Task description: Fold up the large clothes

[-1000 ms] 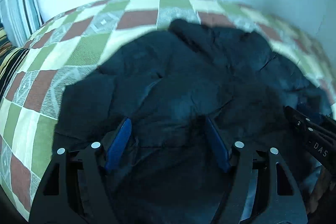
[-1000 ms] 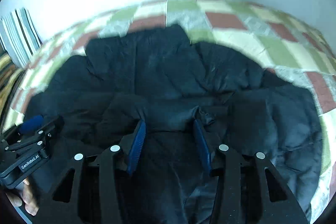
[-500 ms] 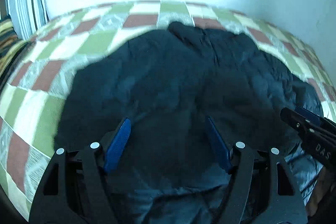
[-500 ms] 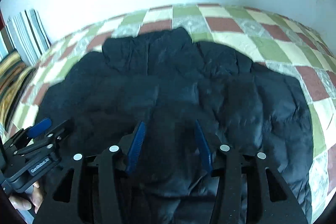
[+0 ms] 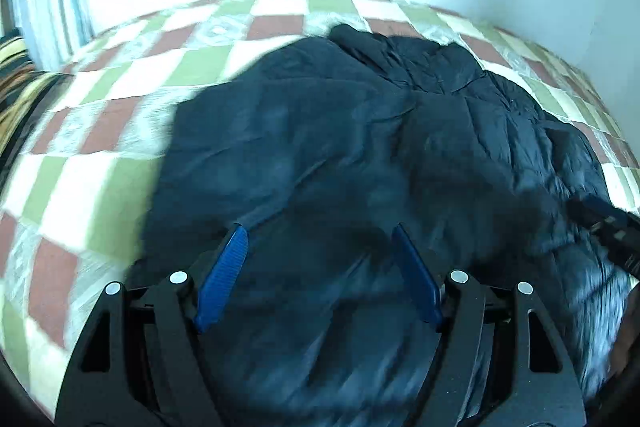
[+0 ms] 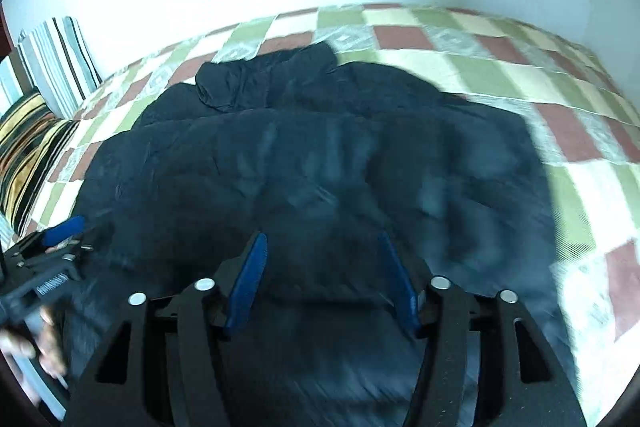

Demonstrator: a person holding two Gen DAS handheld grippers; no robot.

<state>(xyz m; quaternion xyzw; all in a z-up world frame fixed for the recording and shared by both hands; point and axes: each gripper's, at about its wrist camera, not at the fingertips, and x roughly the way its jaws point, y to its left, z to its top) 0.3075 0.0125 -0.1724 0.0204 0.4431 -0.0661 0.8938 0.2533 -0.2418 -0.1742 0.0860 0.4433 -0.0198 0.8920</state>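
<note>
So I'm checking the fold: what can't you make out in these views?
- Near hem of the dark jacket: both views, hidden behind the gripper frames.
- Quilting and seams: motion blur smears them in both views.
- Right gripper: left view, cut off by the edge.

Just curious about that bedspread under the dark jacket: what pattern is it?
The bedspread is a checkerboard of green, cream and brick-red squares, clearest in the right wrist view.

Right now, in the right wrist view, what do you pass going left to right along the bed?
Striped pillows → left hand-held gripper → dark jacket → checkered bedspread.
</note>
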